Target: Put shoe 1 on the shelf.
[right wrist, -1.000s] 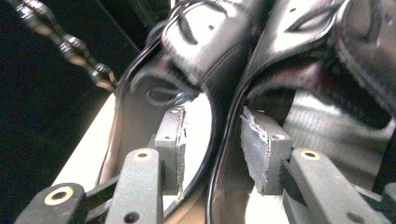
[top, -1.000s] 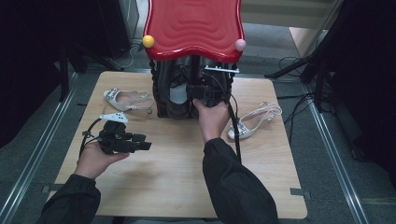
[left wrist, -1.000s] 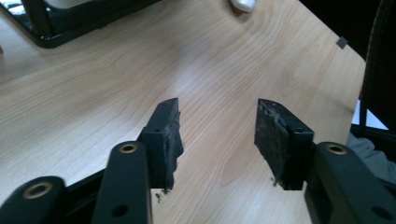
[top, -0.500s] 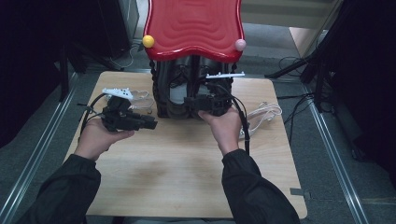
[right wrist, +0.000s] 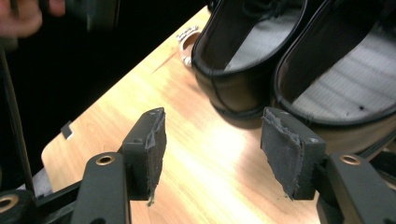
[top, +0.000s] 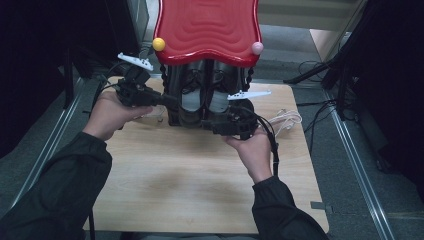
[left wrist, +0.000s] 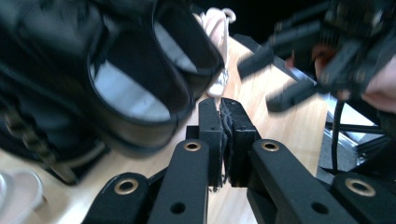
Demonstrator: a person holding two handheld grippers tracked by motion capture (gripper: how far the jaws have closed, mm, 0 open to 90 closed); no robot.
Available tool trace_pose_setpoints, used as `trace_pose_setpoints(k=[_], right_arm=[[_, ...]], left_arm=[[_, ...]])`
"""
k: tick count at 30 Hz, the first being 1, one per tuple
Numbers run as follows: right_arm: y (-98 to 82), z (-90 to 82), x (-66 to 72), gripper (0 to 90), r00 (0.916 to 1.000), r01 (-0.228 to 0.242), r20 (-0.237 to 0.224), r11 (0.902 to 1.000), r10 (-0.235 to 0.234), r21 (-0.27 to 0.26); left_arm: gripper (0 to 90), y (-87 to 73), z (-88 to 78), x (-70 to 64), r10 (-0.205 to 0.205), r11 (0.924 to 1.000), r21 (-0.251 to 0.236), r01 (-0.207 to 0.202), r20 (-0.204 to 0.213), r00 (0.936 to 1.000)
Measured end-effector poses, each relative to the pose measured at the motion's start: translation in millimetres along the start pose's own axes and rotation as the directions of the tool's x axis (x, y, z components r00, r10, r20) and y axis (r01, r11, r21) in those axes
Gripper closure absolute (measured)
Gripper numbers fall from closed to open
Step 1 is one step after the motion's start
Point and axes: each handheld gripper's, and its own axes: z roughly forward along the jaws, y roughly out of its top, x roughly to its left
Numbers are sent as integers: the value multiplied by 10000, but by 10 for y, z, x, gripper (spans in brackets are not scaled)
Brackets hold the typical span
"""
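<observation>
- A black rack (top: pixel 175 107) stands at the far middle of the bench (top: pixel 200 185) under a red wavy top (top: pixel 207 27); a yellow ball (top: pixel 159 44) sits at one front corner of that top and a pink ball (top: pixel 257 48) at the other
- The rack holds a pair of black shoes (top: pixel 205 95), side by side, openings toward the person, with pale grey insoles; in the right gripper view the two shoes (right wrist: pixel 299 60) stand heel-first on the wood, touching each other
- No brand, label or writing can be read on the shoes, the rack or the top
- The left hand-held gripper (top: pixel 167 100) is raised at the left side of the rack; its jaws have just been closing and, in the left gripper view, the left hand-held gripper (left wrist: pixel 223 121) has its pads pressed together with nothing between them, just beside the nearer shoe's rim
- The right hand-held gripper (top: pixel 212 125) lies level at the front of the rack, just below the shoes; its jaws have just been opening and, in its own view, the right hand-held gripper (right wrist: pixel 212 140) stands wide with only bare wood between the pads, the heels of the shoes just beyond the fingertips
- A pale strappy sandal (top: pixel 285 120) lies on the bench to the right of the rack; another pale sandal (right wrist: pixel 187 39) lies at the left of the shoes, near them
</observation>
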Motion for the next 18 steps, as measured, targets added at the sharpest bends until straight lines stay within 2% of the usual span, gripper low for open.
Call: trace_pose_setpoints(k=[3, 5, 11, 15, 18], right_arm=[[-83, 2, -30, 426, 10000, 86, -16, 9999, -86, 53], [-139, 4, -50, 439, 9998, 183, 17, 9998, -183, 38], [-258, 69, -112, 452, 9997, 58, -240, 9996, -51, 289], [-300, 103, -141, 503, 9992, -20, -395, 9997, 30, 252], [-316, 129, -158, 535, 9992, -49, -403, 9996, 59, 272]], left_arm=[[883, 198, -11, 0, 362, 9993, 36, -362, -97, 9993], [887, 301, -20, 17, 419, 9991, -115, -419, 28, 9991], [890, 694, -13, -6, 800, 9966, -168, -806, -330, 9962], [890, 908, 31, -9, 877, 9961, -70, -881, -431, 9952], [890, 1045, 68, 31, 891, 9957, -242, -899, -346, 9954]])
